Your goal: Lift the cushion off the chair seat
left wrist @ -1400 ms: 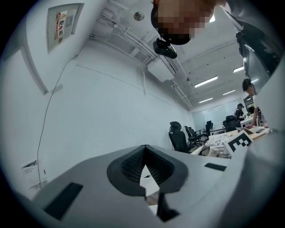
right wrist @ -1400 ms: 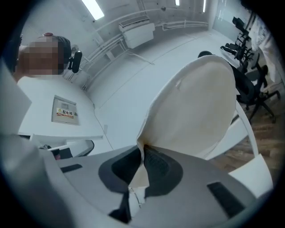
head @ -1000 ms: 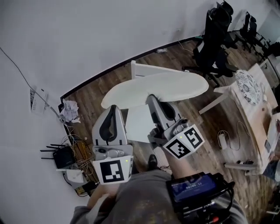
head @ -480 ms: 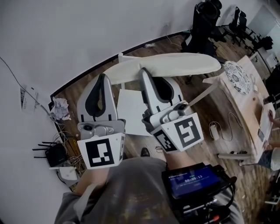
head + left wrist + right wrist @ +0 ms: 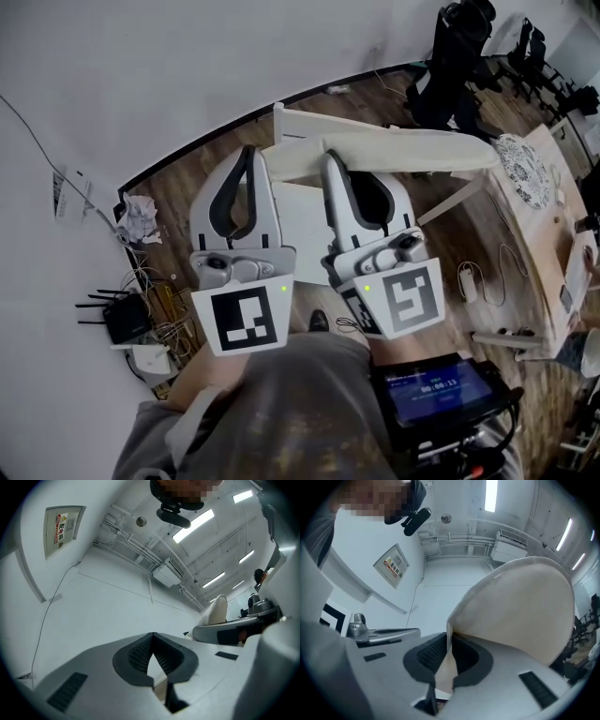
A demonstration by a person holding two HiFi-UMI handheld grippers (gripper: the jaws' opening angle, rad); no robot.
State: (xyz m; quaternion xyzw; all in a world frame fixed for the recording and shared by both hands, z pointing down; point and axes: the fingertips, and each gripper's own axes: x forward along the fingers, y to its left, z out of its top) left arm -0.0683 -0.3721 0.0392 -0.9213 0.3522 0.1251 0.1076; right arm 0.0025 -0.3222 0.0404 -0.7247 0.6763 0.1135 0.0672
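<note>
Cushion [image 5: 412, 150] is up off the white chair seat [image 5: 298, 225], across the upper middle of the head view and edge-on there, so it reads as a thin slab. Room is tight: wall [image 5: 141, 75] right behind the chair, table [image 5: 553, 216] with a patterned plate [image 5: 527, 161] close at frame right, router [image 5: 122, 323] and cable tangle plus crumpled paper [image 5: 139, 220] on the wood floor [image 5: 187, 192] at lower left, office chairs [image 5: 459, 56] upper right. Right tongs [image 5: 330, 159] are clamped on the cushion's rim. The right gripper view confirms it: pads [image 5: 436, 656] pinch a fold of cream fabric, and the cushion's broad face [image 5: 520, 606] fills the right half. Left tongs [image 5: 249, 152] are closed too. The left gripper view shows only a thin pale strip between the pads [image 5: 138, 653], which reads as the cushion's edge but is hard to be sure of. That view also catches the cushion [image 5: 218, 611] standing above the other tongs at mid right. Wall sign [image 5: 63, 527] shows in both gripper views. Chair legs are hidden under the tongs in the head view.
</note>
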